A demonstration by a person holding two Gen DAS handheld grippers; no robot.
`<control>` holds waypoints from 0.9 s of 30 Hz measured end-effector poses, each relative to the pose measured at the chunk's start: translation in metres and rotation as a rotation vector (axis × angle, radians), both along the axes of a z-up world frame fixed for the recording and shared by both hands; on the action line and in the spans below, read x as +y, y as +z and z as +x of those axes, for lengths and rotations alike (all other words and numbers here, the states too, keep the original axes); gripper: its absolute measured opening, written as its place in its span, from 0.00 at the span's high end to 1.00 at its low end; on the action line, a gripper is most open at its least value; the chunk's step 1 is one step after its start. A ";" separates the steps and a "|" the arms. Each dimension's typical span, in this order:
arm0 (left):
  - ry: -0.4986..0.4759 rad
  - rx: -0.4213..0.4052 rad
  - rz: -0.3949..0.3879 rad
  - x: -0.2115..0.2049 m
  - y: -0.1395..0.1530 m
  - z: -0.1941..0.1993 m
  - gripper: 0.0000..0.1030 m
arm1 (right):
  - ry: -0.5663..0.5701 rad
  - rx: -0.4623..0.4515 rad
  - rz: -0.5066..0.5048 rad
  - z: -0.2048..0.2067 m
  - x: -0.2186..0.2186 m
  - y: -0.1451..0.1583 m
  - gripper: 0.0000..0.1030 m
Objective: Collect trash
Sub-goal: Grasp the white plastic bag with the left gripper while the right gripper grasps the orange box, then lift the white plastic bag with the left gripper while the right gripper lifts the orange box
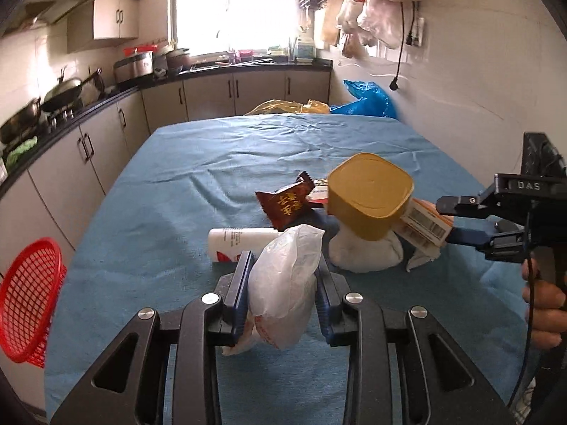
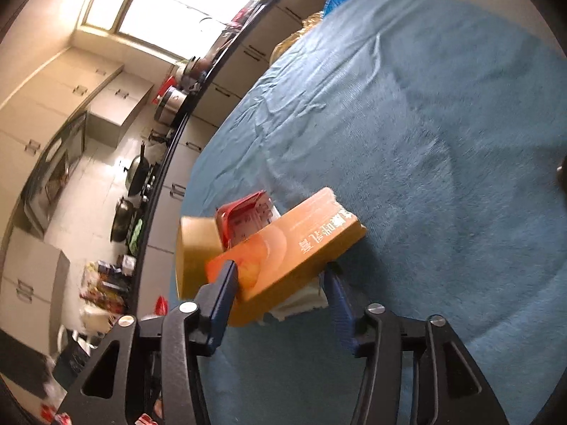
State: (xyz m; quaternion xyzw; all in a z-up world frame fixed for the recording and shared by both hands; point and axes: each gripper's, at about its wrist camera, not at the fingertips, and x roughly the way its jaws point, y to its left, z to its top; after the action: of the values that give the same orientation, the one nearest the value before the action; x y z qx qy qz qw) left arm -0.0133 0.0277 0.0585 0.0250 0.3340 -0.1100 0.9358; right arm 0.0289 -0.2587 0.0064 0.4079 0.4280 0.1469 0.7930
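My left gripper (image 1: 285, 262) is shut on a crumpled white plastic bag (image 1: 287, 290), held just above the blue tablecloth (image 1: 212, 163). Behind it lies a heap of trash: a white tube (image 1: 241, 241), a brown snack wrapper (image 1: 287, 202), an upturned yellow tub (image 1: 368, 194) and a white tissue wad (image 1: 365, 255). An orange carton (image 1: 423, 221) leans on the tissue. In the left wrist view my right gripper (image 1: 443, 220) comes in from the right and straddles the carton's end. In the right wrist view, the right gripper (image 2: 280, 271) stands open around the orange carton (image 2: 294, 244), beside a red-and-white packet (image 2: 244, 219).
A red mesh basket (image 1: 28, 301) stands off the table's left edge. Kitchen counters with pans (image 1: 60, 92) run along the left. Yellow and blue plastic bags (image 1: 368, 99) sit beyond the far edge. A hand (image 1: 542, 304) holds the right gripper.
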 end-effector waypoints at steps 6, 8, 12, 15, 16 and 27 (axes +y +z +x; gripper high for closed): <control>-0.005 -0.004 -0.035 0.004 -0.004 0.004 0.70 | 0.033 -0.055 -0.040 0.013 0.014 0.011 0.70; -0.001 -0.005 -0.052 0.004 -0.005 0.006 0.70 | 0.052 -0.096 -0.076 0.013 0.018 0.020 0.86; 0.006 -0.010 -0.086 0.010 -0.005 0.010 0.70 | 0.090 -0.187 -0.176 0.009 0.035 0.042 0.94; 0.012 -0.007 -0.096 0.012 -0.007 0.012 0.70 | 0.116 -0.206 -0.238 0.007 0.045 0.049 0.93; 0.011 -0.007 -0.097 0.012 -0.008 0.012 0.70 | 0.116 -0.203 -0.263 0.006 0.048 0.050 0.92; 0.005 -0.001 -0.123 0.017 -0.009 0.014 0.70 | 0.114 -0.192 -0.432 0.008 0.062 0.053 0.49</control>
State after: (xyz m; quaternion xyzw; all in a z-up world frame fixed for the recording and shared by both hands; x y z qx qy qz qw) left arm 0.0006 0.0445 0.0493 -0.0335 0.3263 -0.1280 0.9360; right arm 0.0364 -0.1966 0.0596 0.1882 0.3946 0.1344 0.8893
